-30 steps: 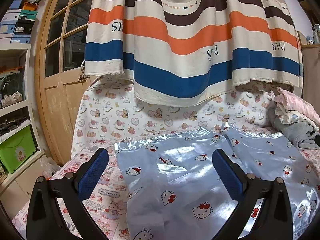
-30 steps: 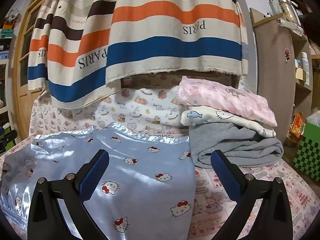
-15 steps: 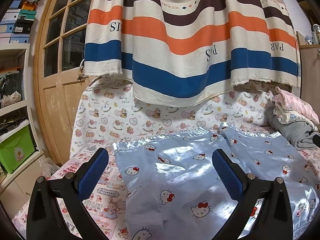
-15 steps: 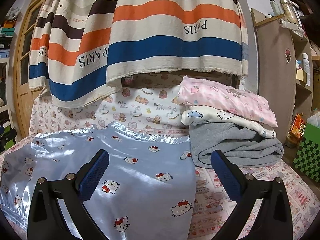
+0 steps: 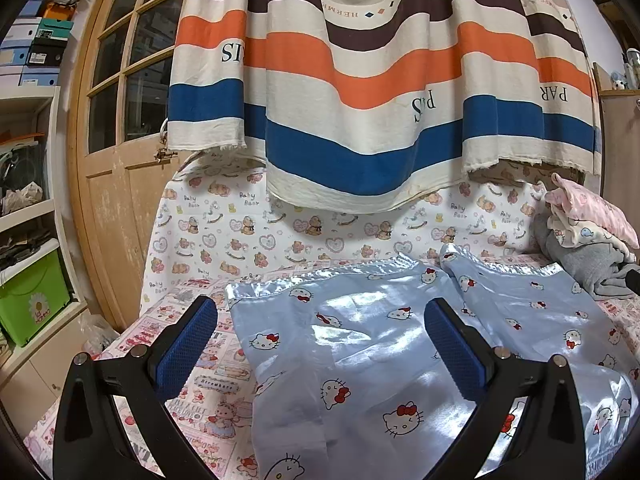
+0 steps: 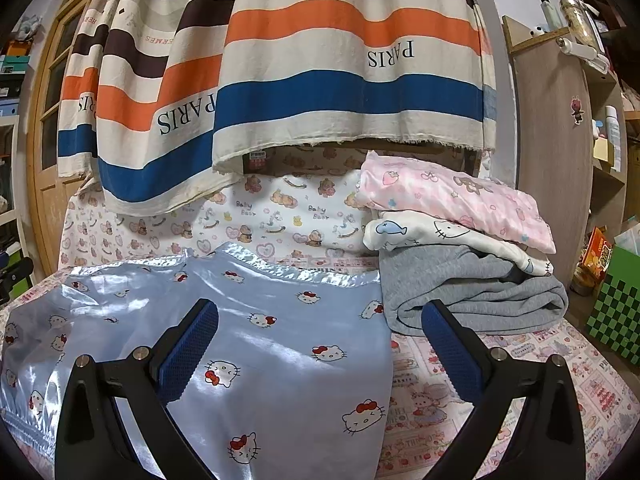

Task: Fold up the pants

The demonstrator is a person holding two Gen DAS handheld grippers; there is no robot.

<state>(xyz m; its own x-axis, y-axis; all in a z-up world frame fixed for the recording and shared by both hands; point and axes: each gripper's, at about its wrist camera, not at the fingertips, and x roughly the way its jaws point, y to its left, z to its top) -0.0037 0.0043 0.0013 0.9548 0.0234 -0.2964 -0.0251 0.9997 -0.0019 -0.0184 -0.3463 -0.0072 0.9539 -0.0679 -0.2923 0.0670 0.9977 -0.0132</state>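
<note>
Shiny light-blue satin pants (image 5: 360, 344) printed with white cats and red bows lie spread flat on a patterned bedsheet (image 5: 192, 392), both legs pointing away from me. In the right wrist view the same pants (image 6: 260, 344) fill the lower left. My left gripper (image 5: 320, 344) hovers open above the left leg, nothing between its blue pads. My right gripper (image 6: 320, 344) also hangs open, over the right leg's outer edge, holding nothing.
A stack of folded clothes (image 6: 460, 252), pink on white on grey, sits at the right against the pants. A striped cloth (image 5: 380, 80) hangs over the back. A wooden door (image 5: 116, 160) and shelves with a green bin (image 5: 32, 300) stand left; a wooden cabinet (image 6: 560, 140) right.
Both grippers have pulled back and lifted a little, so slightly more of the pants shows. Both stay open and the pants lie as before.
</note>
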